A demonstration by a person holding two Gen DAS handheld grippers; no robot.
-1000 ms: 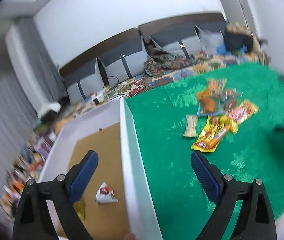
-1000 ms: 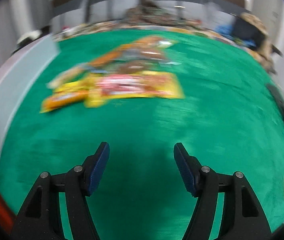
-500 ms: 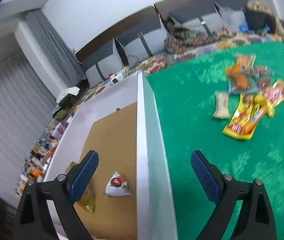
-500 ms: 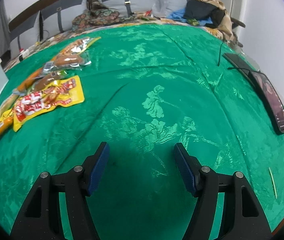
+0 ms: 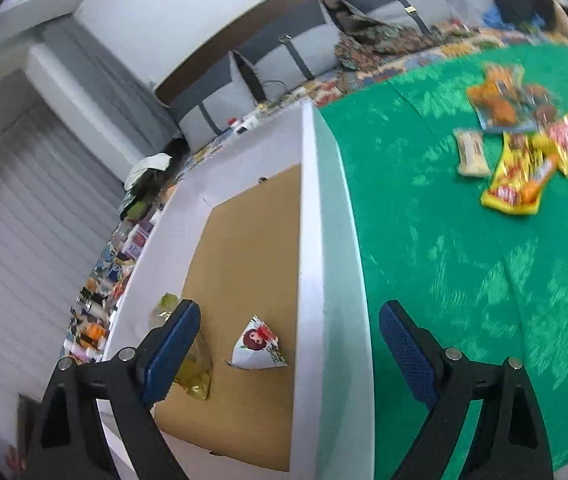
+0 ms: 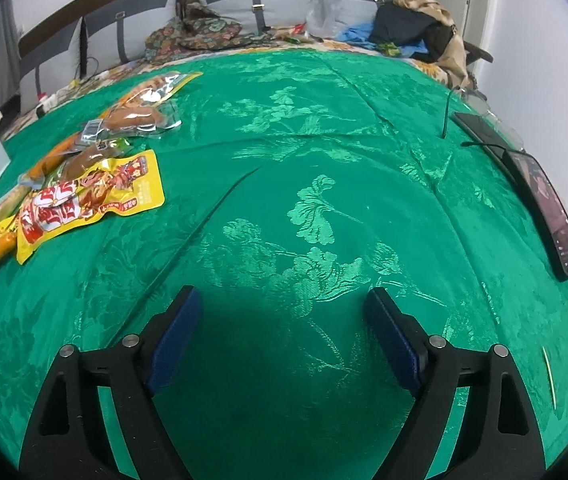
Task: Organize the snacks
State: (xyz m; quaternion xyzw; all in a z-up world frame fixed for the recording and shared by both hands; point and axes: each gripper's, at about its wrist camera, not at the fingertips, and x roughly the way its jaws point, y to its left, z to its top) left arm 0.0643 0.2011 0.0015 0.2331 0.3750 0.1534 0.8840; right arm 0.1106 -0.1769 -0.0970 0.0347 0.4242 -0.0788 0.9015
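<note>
Snack pile: glossy yellow, red and orange foil packets [image 6: 84, 196] plus clear-wrapped brown pieces, heaped on the green floral cloth [image 6: 324, 200], left of the right-wrist frame.
Box: white-walled cardboard box [image 5: 308, 240], centre-left of the left-wrist frame; a white triangular packet [image 5: 256, 346] and a yellow-green wrapper [image 5: 194, 372] lie inside.
Left gripper [image 5: 284, 352]: jaws wide but narrowing, straddling the box wall, gripping nothing.
Right gripper [image 6: 282, 336]: jaws opening, only cloth between them.
Phone: black slab [image 6: 548, 208], right edge.
</note>
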